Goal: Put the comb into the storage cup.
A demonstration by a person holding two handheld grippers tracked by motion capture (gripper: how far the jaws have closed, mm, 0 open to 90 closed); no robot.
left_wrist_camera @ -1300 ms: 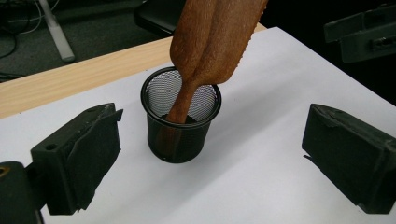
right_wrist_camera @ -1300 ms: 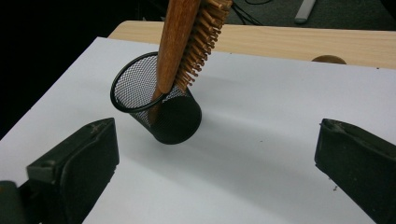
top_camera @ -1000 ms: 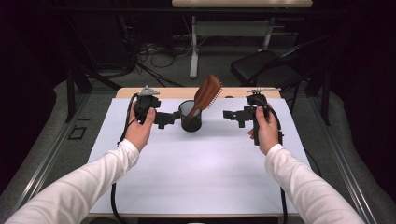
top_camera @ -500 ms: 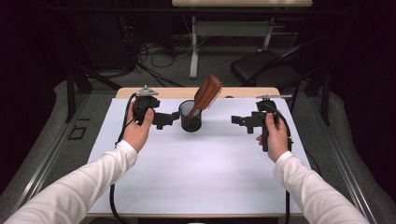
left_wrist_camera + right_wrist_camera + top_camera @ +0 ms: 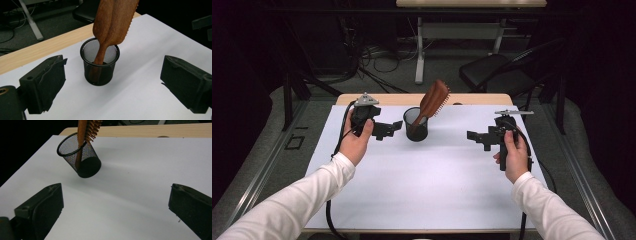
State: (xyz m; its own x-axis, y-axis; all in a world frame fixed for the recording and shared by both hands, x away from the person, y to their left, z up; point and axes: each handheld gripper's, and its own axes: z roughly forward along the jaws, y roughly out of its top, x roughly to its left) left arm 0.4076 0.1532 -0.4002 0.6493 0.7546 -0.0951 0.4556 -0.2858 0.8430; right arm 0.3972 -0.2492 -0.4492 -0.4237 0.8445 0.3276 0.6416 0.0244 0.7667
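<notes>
At frame centre, the wooden hairbrush (image 5: 433, 100) leans in the mesh cup (image 5: 416, 125) between the wide-jawed left gripper (image 5: 388, 129) and right gripper (image 5: 475, 136), both clear of it.

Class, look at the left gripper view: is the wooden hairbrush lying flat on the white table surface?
No, the hairbrush stands handle-down in the black mesh cup, its head leaning out above the rim.

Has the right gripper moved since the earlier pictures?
Yes. The right gripper has drawn back, away from the mesh cup and toward the table's right edge.
</notes>
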